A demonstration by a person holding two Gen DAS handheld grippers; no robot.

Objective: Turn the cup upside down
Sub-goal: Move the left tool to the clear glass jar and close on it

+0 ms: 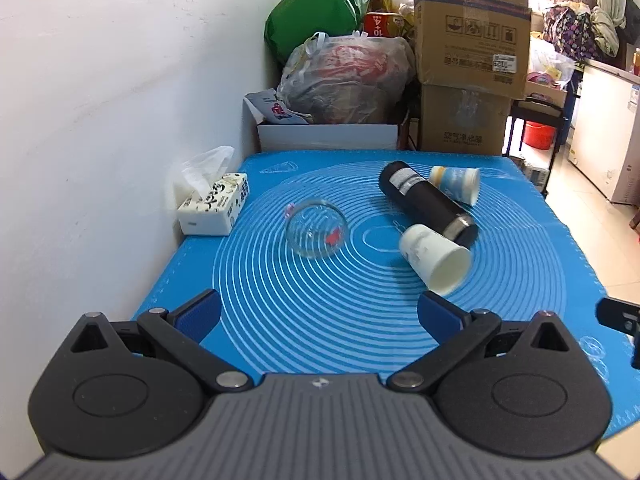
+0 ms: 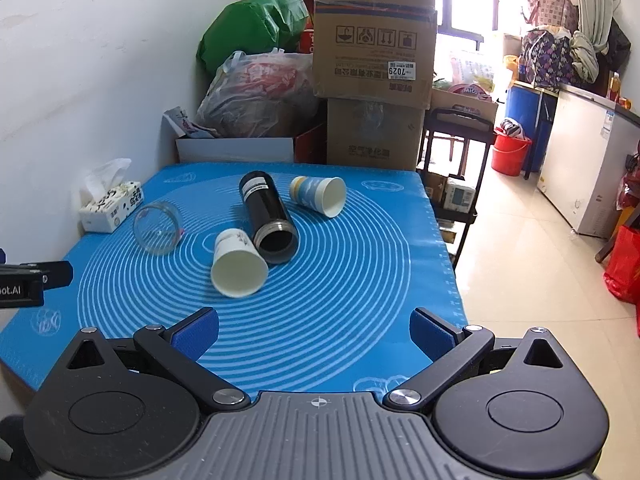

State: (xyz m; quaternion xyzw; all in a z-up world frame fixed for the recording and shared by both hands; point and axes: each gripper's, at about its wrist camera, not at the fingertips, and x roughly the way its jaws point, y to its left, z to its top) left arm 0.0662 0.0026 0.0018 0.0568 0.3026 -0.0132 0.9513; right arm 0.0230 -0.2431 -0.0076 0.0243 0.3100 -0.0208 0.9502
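Several vessels lie on their sides on the blue mat (image 1: 360, 320) (image 2: 340, 300). A white paper cup (image 1: 436, 258) (image 2: 237, 262) lies nearest, mouth toward me. A black flask (image 1: 426, 204) (image 2: 269, 216) lies behind it. A blue-and-white paper cup (image 1: 456, 184) (image 2: 320, 195) lies at the back. A clear glass (image 1: 316, 232) (image 2: 157, 229) lies to the left. My left gripper (image 1: 320, 314) is open and empty, short of the glass and the white cup. My right gripper (image 2: 314, 334) is open and empty, short of the white cup.
A tissue box (image 1: 214, 208) (image 2: 112, 208) stands at the mat's left edge by the white wall. Cardboard boxes (image 1: 468, 60) (image 2: 376, 80) and full plastic bags (image 1: 344, 80) (image 2: 256, 96) are stacked behind the table. The table's right edge drops to a tiled floor (image 2: 540, 280).
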